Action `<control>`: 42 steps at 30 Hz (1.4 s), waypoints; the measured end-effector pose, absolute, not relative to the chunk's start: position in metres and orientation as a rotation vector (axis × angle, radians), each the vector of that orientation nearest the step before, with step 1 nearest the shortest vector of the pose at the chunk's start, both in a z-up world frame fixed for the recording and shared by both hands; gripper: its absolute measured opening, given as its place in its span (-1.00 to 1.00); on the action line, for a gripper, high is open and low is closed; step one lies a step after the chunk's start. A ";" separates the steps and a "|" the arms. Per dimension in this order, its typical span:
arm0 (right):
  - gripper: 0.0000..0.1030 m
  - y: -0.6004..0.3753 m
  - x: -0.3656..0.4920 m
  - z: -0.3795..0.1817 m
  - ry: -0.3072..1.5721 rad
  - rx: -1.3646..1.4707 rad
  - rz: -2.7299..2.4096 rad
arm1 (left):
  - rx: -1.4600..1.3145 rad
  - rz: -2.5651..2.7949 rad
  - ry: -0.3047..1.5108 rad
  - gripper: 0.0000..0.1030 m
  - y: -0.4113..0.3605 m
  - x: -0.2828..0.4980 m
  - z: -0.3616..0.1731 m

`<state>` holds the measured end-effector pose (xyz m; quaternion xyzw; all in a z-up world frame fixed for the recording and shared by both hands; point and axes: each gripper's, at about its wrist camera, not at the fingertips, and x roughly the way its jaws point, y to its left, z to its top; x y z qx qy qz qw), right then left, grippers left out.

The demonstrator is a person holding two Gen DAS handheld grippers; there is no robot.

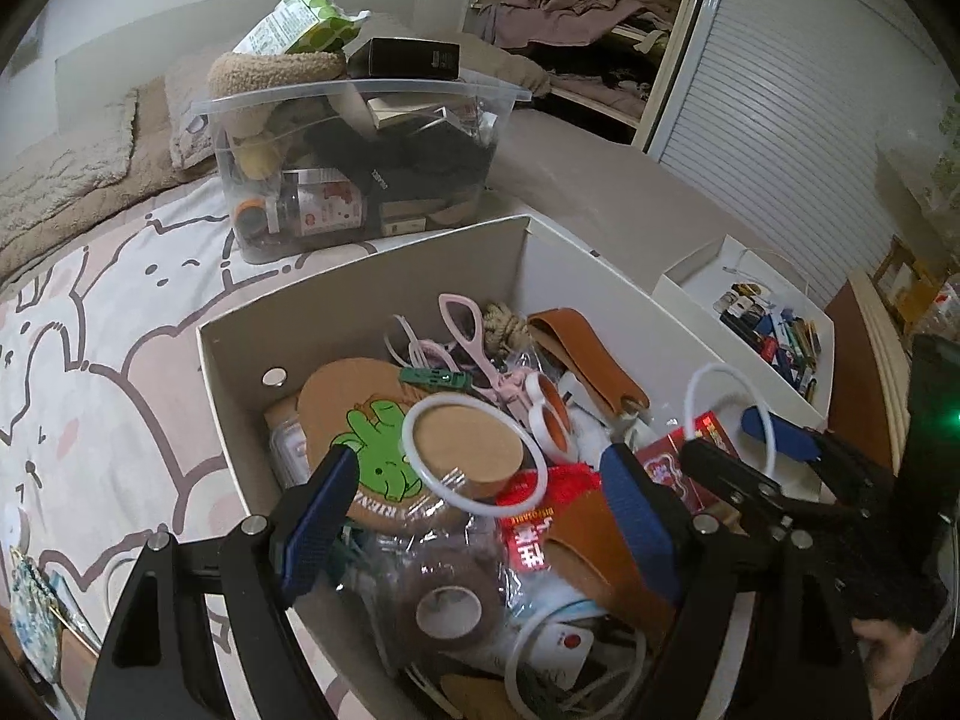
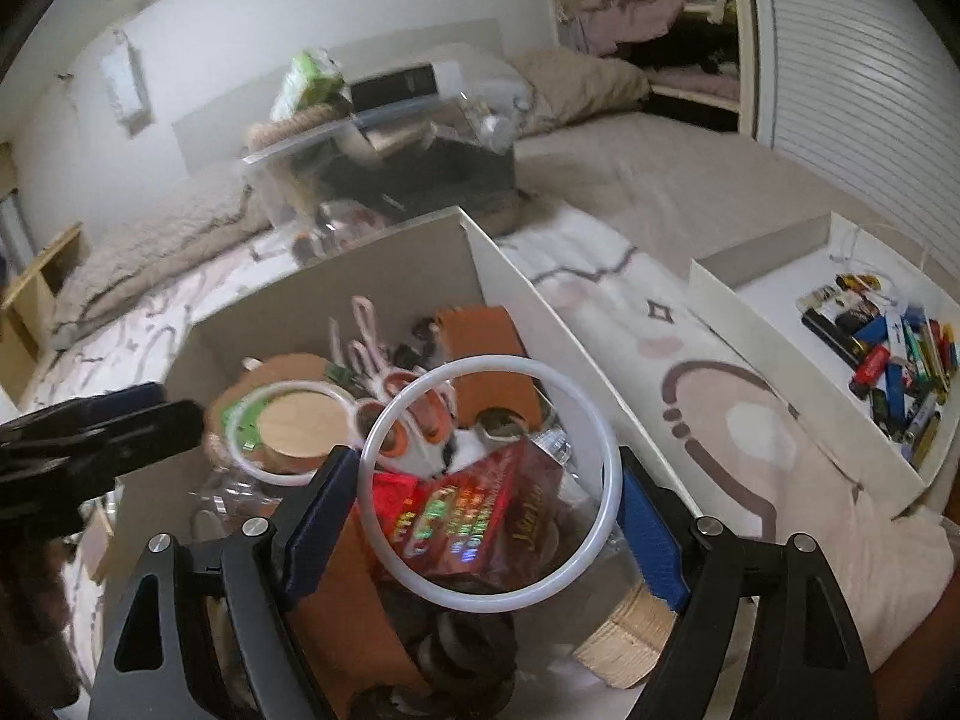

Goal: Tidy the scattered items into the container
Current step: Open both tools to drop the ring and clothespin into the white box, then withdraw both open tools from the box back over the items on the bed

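Hovering over the cream box (image 2: 516, 276), we've got the white ring (image 2: 491, 485) spanning our right gripper (image 2: 486, 516), jaws wide, and we can't tell whether the pads are pressing on it. Below it sits the red packet (image 2: 480, 516). Our left gripper (image 1: 480, 516) gapes empty alongside. Our worry: freed here, the ring could bounce off the heaped clutter and roll over the wall onto the bedspread (image 2: 720, 396).

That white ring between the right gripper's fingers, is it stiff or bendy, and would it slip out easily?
The white ring is thin and hollow, so probably light. It keeps a clean round shape between the right gripper fingers, which suggests it is fairly stiff. Its smooth, narrow rim gives the pads little to bite on, so it may slip or swing, dropping into the box below.
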<state>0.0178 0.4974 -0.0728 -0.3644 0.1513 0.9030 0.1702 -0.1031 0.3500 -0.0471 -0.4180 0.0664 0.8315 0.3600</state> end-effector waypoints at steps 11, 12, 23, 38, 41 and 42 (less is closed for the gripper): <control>1.00 0.491 0.024 -0.059 0.414 -0.966 2.583 | -1.055 2.152 0.120 0.71 0.333 -0.100 -0.042; 1.00 0.491 0.025 -0.057 0.415 -0.955 2.579 | -1.053 2.155 0.123 0.71 0.332 -0.100 -0.041; 1.00 0.490 0.022 -0.052 0.396 -0.904 2.560 | -0.974 2.203 0.105 1.00 0.313 -0.097 -0.032; 1.00 0.473 0.017 -0.044 0.326 -0.871 2.568 | -0.923 2.308 0.080 1.00 0.273 -0.103 -0.028; 1.00 0.469 0.016 -0.041 0.333 -0.842 2.572 | -0.928 2.339 0.088 1.00 0.263 -0.108 -0.031; 1.00 0.468 0.016 -0.040 0.338 -0.836 2.576 | -0.930 2.351 0.086 1.00 0.258 -0.109 -0.032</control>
